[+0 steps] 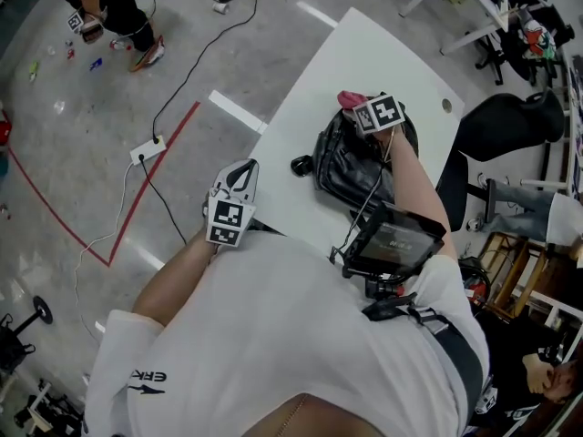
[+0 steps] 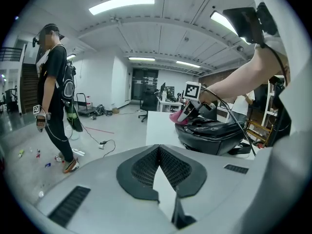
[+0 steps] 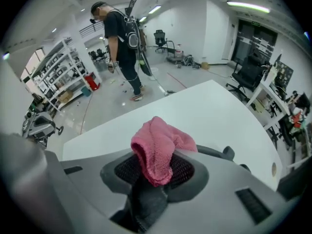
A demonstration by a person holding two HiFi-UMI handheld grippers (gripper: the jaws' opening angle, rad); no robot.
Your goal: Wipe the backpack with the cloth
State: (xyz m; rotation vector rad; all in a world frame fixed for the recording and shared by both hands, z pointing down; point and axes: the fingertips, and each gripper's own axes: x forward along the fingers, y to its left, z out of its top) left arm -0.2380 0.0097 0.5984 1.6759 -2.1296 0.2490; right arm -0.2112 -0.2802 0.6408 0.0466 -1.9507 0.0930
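Backpack (image 1: 351,171) lies on worktop (image 1: 364,53), at its near end, close to the person holding the tools. Cloth (image 1: 349,99) sits against backpack's far top edge, caught between the jaws of right hand-held gripper (image 1: 357,106), which is over the backpack. Left hand-held gripper (image 1: 240,173) is left of backpack, apart from it, by worktop's left edge, nothing between its jaws. Power strip (image 1: 147,150) lies on floor (image 1: 55,180) left of worktop, with its cable (image 1: 196,57) running toward the far side. Another person (image 1: 109,7) stands on floor at far left, beyond power strip. Office chair (image 1: 510,121) stands right of worktop.
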